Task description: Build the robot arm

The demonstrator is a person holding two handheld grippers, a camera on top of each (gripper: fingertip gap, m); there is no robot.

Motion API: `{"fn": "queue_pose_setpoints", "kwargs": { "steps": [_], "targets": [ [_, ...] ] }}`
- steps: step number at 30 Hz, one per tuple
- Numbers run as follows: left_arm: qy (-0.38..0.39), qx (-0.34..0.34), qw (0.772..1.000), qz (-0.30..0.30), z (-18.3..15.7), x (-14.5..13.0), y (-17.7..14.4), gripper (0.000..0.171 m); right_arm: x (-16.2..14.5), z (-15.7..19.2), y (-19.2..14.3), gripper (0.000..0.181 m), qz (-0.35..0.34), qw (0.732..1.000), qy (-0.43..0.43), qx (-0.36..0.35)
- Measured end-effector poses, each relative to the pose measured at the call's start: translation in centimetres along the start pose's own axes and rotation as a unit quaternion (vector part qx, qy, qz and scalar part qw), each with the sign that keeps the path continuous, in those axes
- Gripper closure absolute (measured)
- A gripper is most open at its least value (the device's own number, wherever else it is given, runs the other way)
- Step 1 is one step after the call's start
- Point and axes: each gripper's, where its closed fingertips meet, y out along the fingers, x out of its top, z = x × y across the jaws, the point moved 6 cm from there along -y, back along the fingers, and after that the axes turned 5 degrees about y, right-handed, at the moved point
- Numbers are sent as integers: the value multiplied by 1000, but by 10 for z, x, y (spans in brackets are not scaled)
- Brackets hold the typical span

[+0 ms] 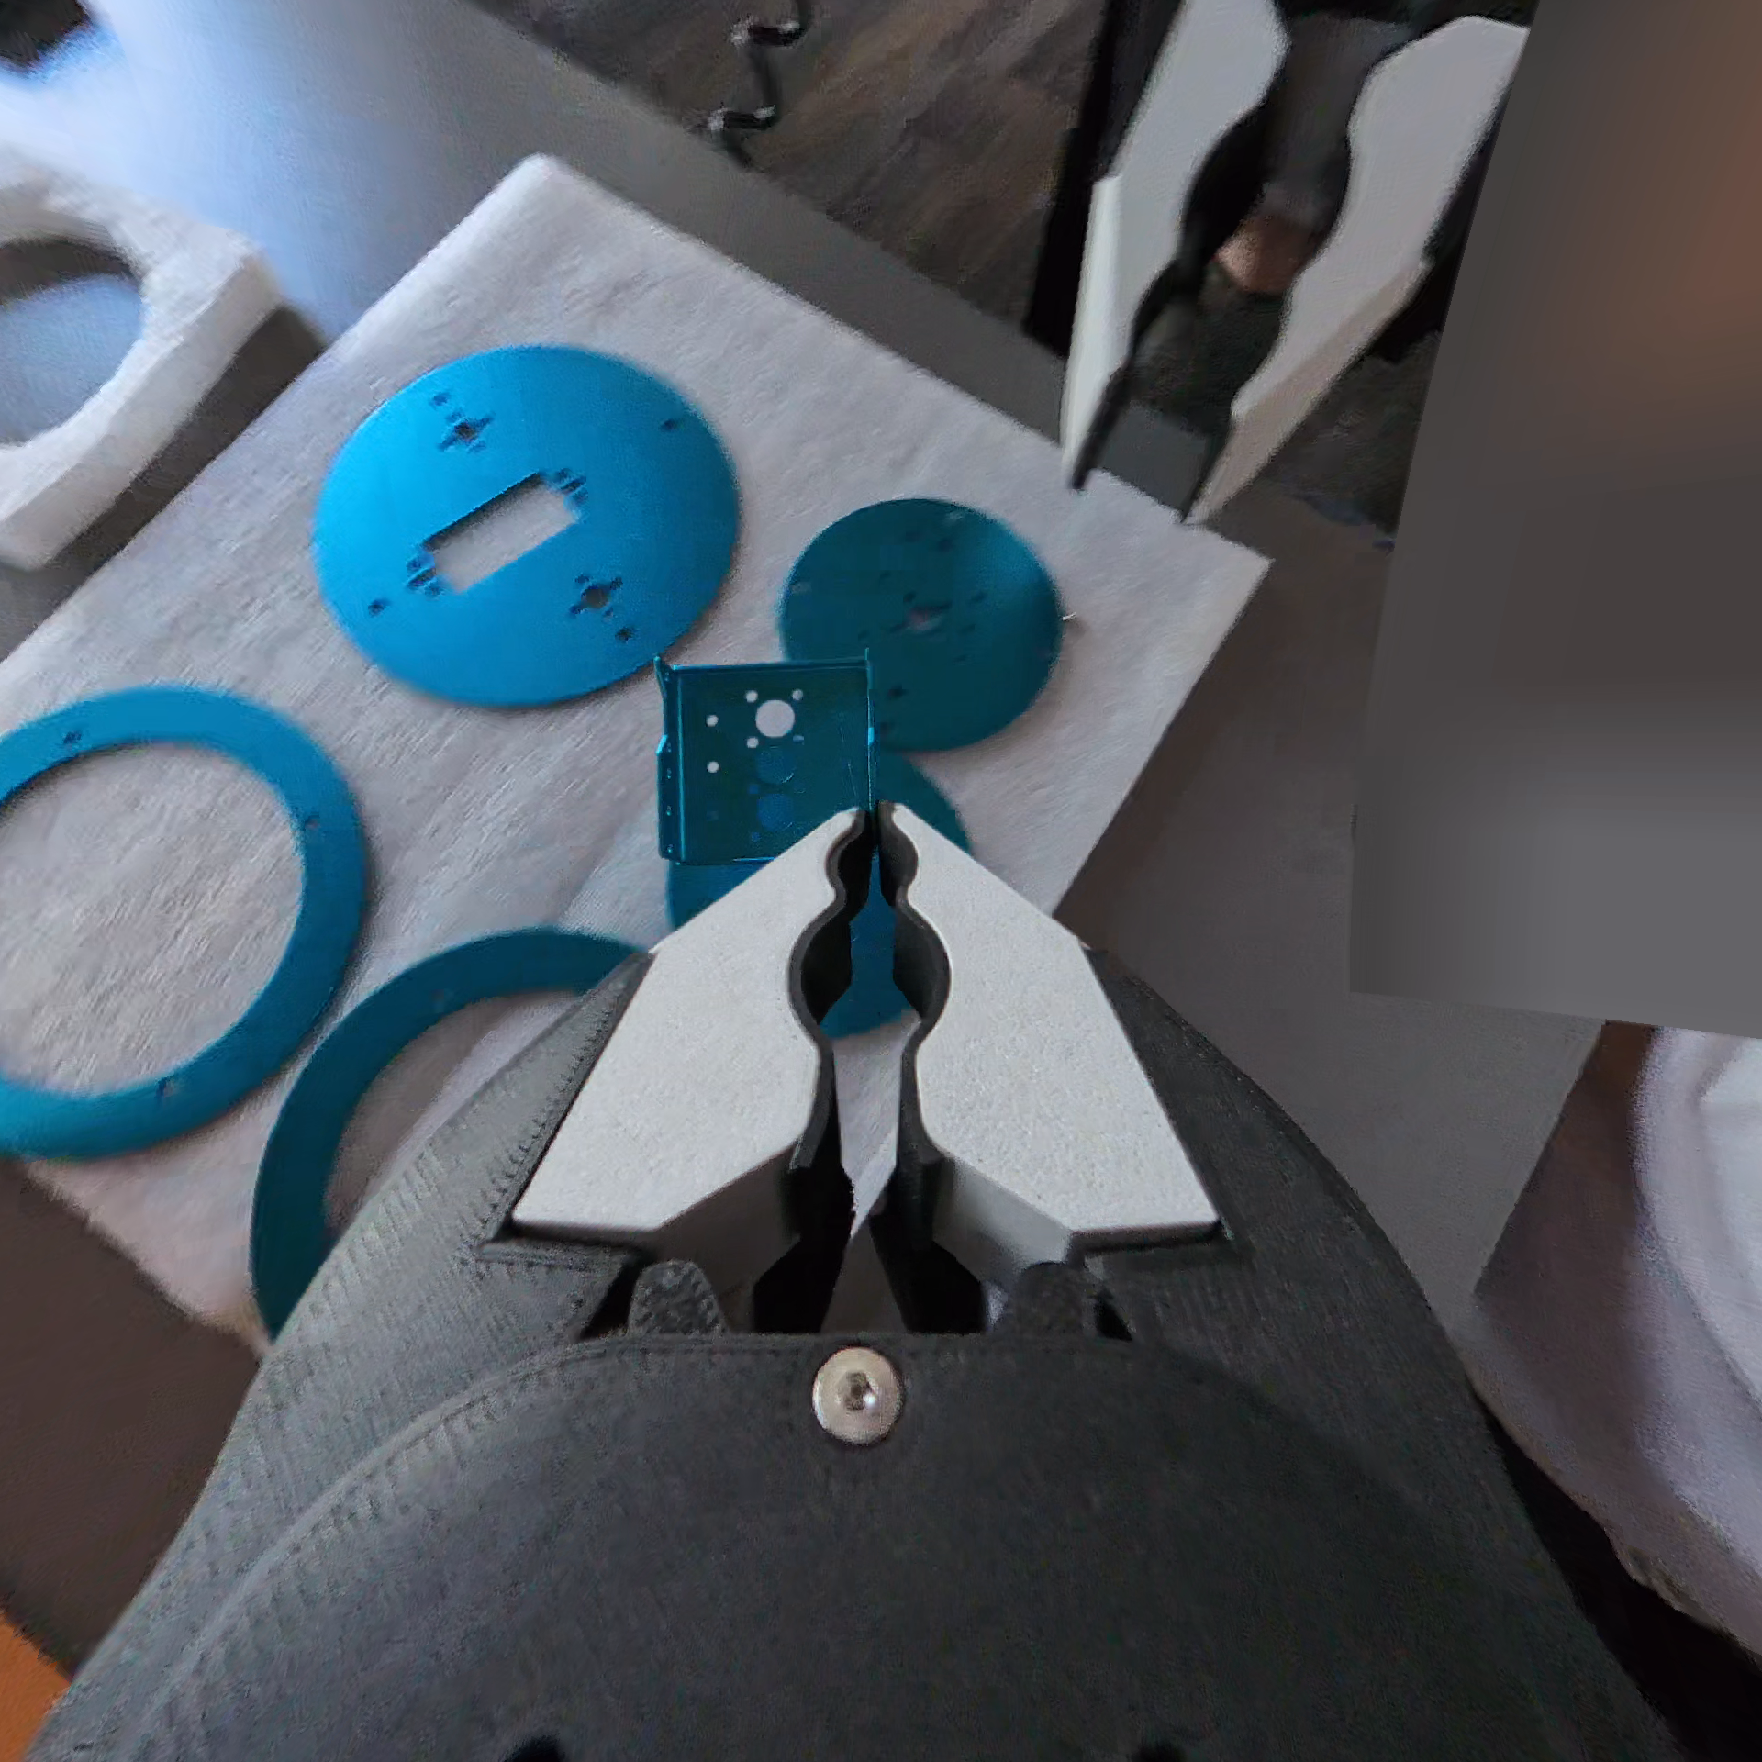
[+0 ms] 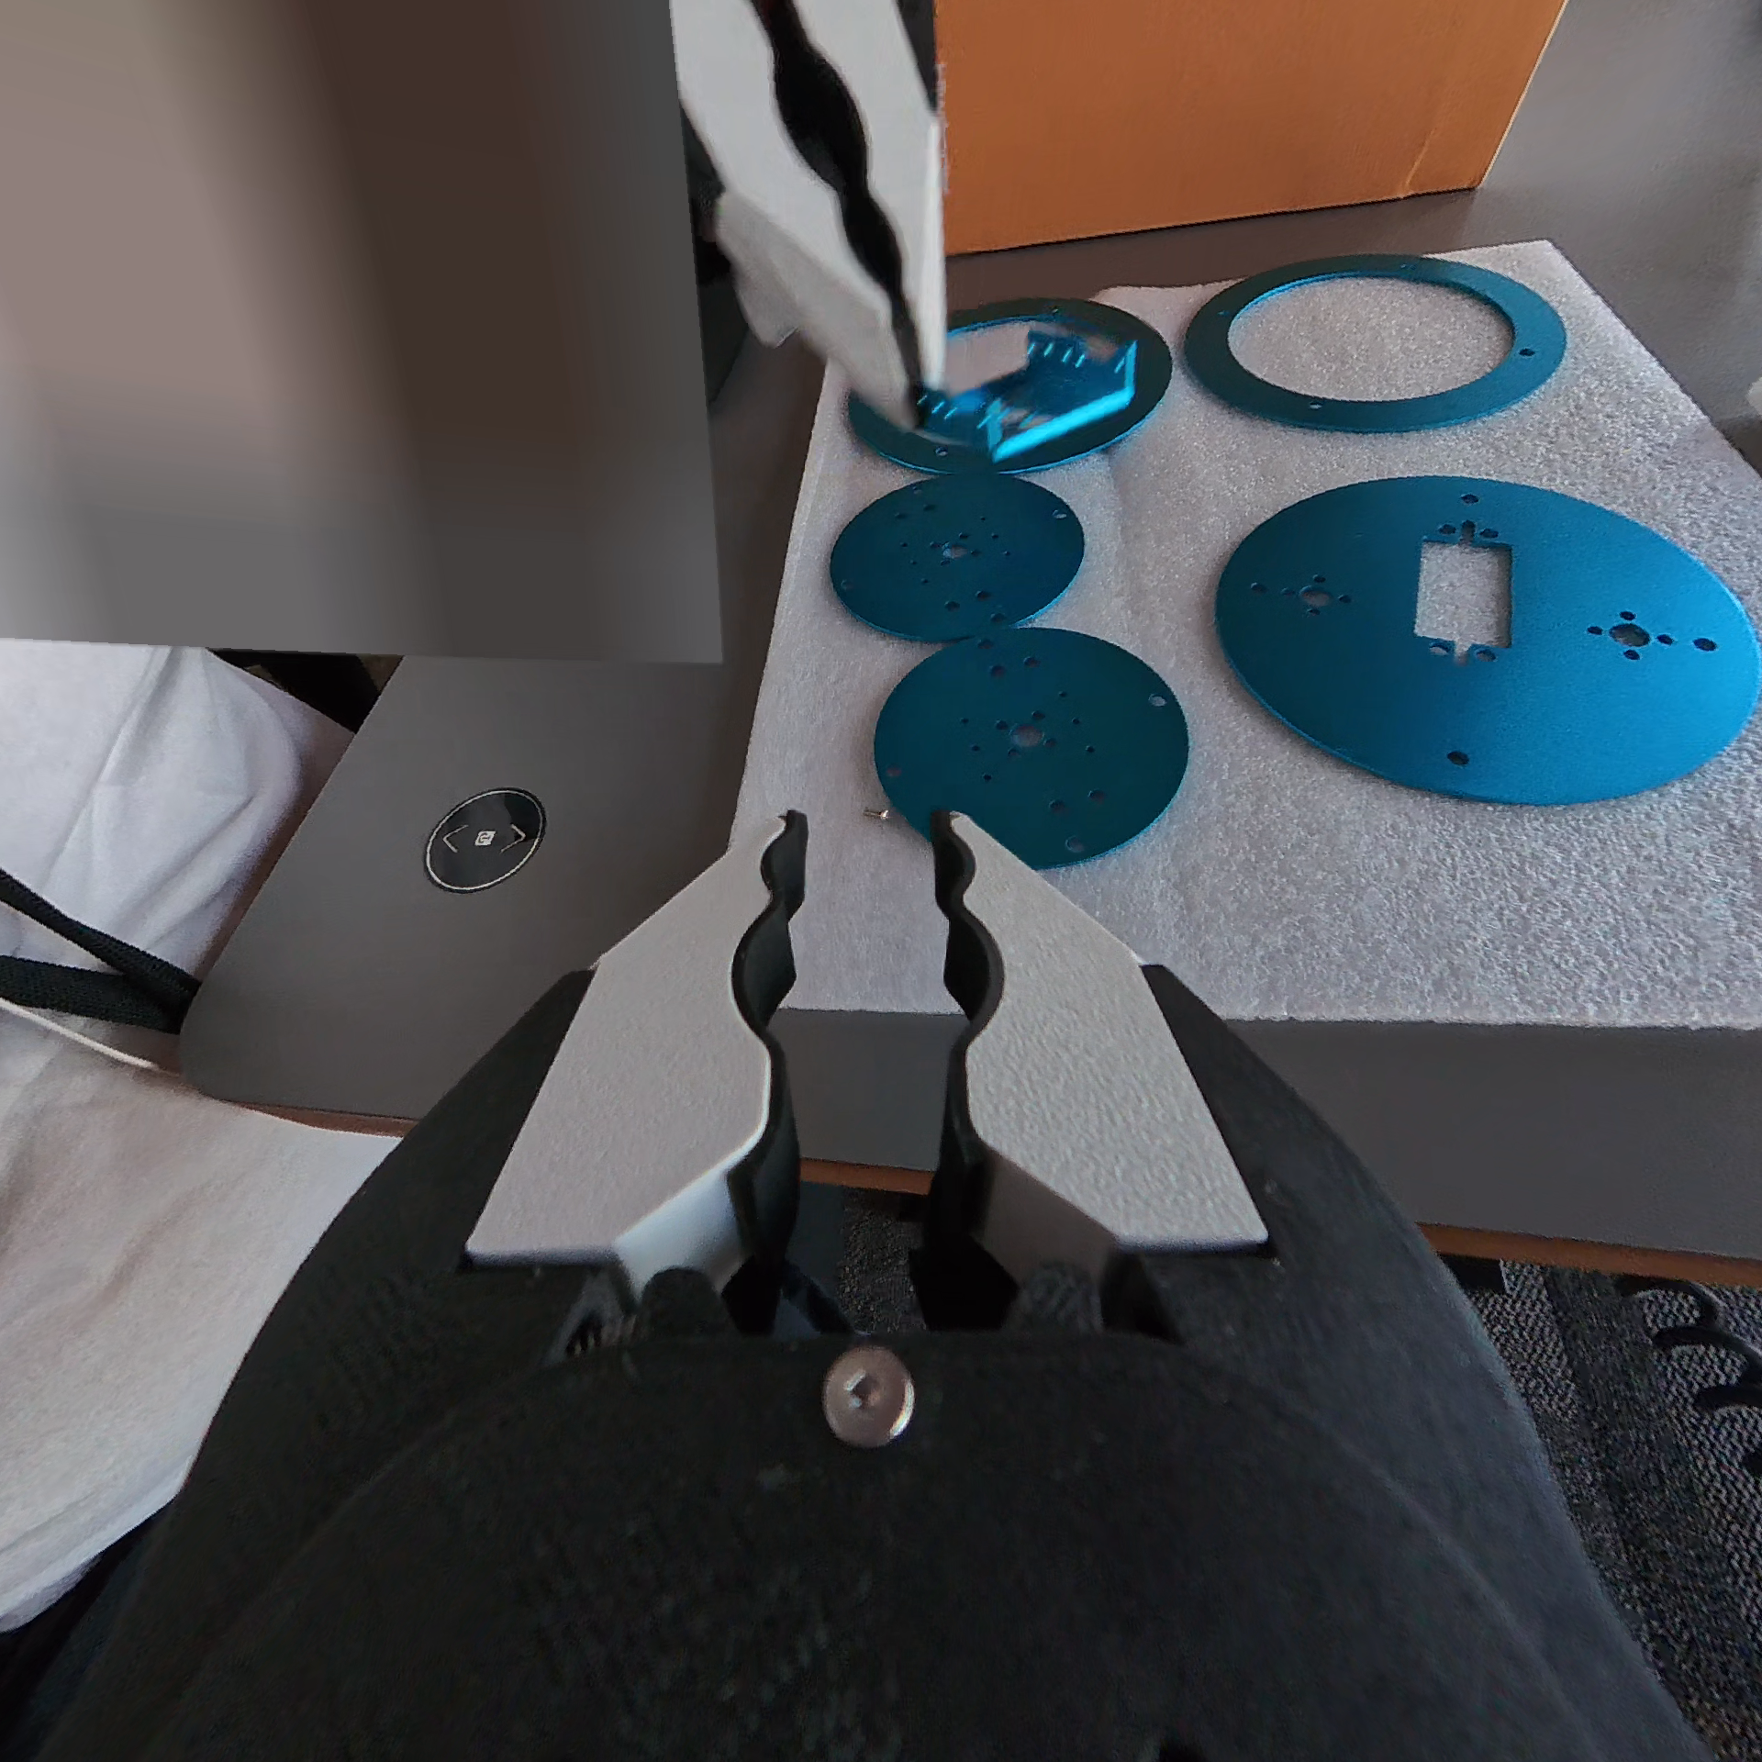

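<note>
My left gripper [image 1: 874, 818] is shut on one side wall of a small blue metal bracket [image 1: 763, 763] with several holes. In the right wrist view the left gripper [image 2: 913, 393] holds the bracket [image 2: 1039, 400] tilted over a blue ring [image 2: 1135, 400] at the far end of a white foam sheet [image 2: 1335, 906]. My right gripper [image 2: 868, 825] is open and empty at the near edge of the foam, its right fingertip just in front of a small blue disc [image 2: 1030, 744]. It also shows in the left wrist view [image 1: 1154, 477], open.
On the foam [image 1: 858, 381] lie a large blue disc with a rectangular cutout [image 2: 1487, 639], a second small disc [image 2: 956, 553], a second ring [image 2: 1373, 343] and a tiny screw [image 2: 875, 813]. A cardboard box [image 2: 1230, 114] stands behind. A white foam block with a round hole [image 1: 143, 315] lies beyond. Across from one pair of fingers to the other is roughly 11 centimeters.
</note>
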Motion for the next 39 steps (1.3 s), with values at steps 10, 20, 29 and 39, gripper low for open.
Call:
{"fn": "queue_pose_setpoints", "kwargs": {
  "steps": [10,20,29,39],
  "targets": [
    [131,-54,988,53,-27,27,58,171,13,-10,5,156,-9,1000,-15,-11],
    [143,-69,985,63,-28,26,63,171,12,-14,25,164,38,998,-53,-15],
    [156,-60,985,45,-27,29,59,171,15,-14,27,181,57,994,-92,-5],
    [113,-74,991,17,-23,21,52,166,9,-17,28,181,65,994,-91,11]
  ]
}}
